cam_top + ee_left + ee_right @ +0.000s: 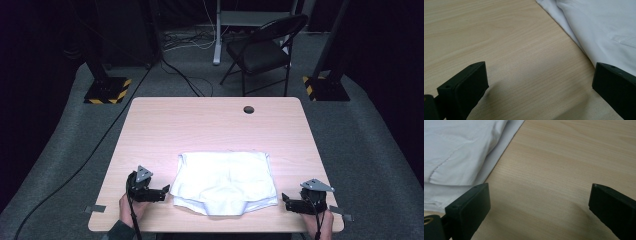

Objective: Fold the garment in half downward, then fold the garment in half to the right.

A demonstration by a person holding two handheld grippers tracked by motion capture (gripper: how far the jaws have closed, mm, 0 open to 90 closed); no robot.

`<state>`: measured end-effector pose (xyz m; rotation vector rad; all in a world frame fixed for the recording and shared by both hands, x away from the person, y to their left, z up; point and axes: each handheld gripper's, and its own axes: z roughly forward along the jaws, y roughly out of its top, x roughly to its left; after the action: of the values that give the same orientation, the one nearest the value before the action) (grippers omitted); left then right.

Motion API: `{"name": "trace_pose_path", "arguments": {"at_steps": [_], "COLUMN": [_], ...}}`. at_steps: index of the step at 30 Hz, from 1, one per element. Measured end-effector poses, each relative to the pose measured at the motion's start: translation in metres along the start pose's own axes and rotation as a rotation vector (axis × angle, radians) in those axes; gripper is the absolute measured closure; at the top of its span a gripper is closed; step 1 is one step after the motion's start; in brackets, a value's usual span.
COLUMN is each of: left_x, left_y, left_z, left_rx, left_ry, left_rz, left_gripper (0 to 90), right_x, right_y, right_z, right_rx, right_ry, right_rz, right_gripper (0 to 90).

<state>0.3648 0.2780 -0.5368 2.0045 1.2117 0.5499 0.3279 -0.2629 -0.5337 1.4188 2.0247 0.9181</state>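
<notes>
Lying between left gripper and right gripper: folded white cloth; both jaws released, empty.

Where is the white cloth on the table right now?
In the high view the folded white cloth lies on the near half of the table, midway between the left tool and the right tool, both open beside it.
</notes>
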Motion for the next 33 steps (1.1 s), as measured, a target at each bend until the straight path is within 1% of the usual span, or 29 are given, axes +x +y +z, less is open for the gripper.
{"name": "trace_pose_path", "arguments": {"at_steps": [2, 3, 7, 10, 12, 14, 18, 22, 29, 33], "left_x": [0.000, 0.001, 0.001, 0.002, 0.001, 0.000, -0.002, -0.006, -0.012, -0.017], "left_y": [0.000, 0.000, -0.001, 0.000, 0.003, 0.008, 0.017, 0.024, 0.039, 0.047], "left_z": [0.000, 0.000, -0.001, -0.003, -0.005, -0.006, -0.003, -0.001, 0.011, 0.019], "left_rx": [-0.004, 0.003, 0.003, -0.008, -0.023, -0.037, -0.051, -0.061, -0.065, -0.059], "left_ry": [0.001, 0.003, 0.007, 0.007, 0.007, 0.009, 0.008, 0.009, -0.007, -0.017], "left_rz": [-0.002, -0.001, -0.006, -0.011, -0.009, -0.005, 0.002, 0.009, 0.031, 0.046], "left_gripper": [0.0, 0.0, 0.0, 0.0, 0.0, 0.0, 0.0, 0.0, 0.0, 0.0], "right_x": [0.001, 0.001, 0.001, 0.001, 0.001, 0.003, 0.009, 0.016, 0.030, 0.039], "right_y": [0.000, 0.000, 0.001, 0.001, 0.002, 0.005, 0.013, 0.019, 0.028, 0.033], "right_z": [0.001, 0.001, 0.002, 0.003, 0.002, 0.000, -0.008, -0.014, -0.016, -0.013], "right_rx": [0.011, 0.011, 0.020, 0.017, 0.015, 0.004, -0.029, -0.043, -0.057, -0.056], "right_ry": [-0.003, -0.004, -0.007, -0.008, 0.001, 0.003, 0.017, 0.028, 0.047, 0.055], "right_rz": [-0.008, -0.010, -0.010, -0.010, 0.001, 0.000, -0.003, -0.010, -0.030, -0.052], "right_gripper": [2.7, 2.7, 2.7, 2.5, 2.5, 2.5, 2.6, 2.8, 2.9, 3.0]}}
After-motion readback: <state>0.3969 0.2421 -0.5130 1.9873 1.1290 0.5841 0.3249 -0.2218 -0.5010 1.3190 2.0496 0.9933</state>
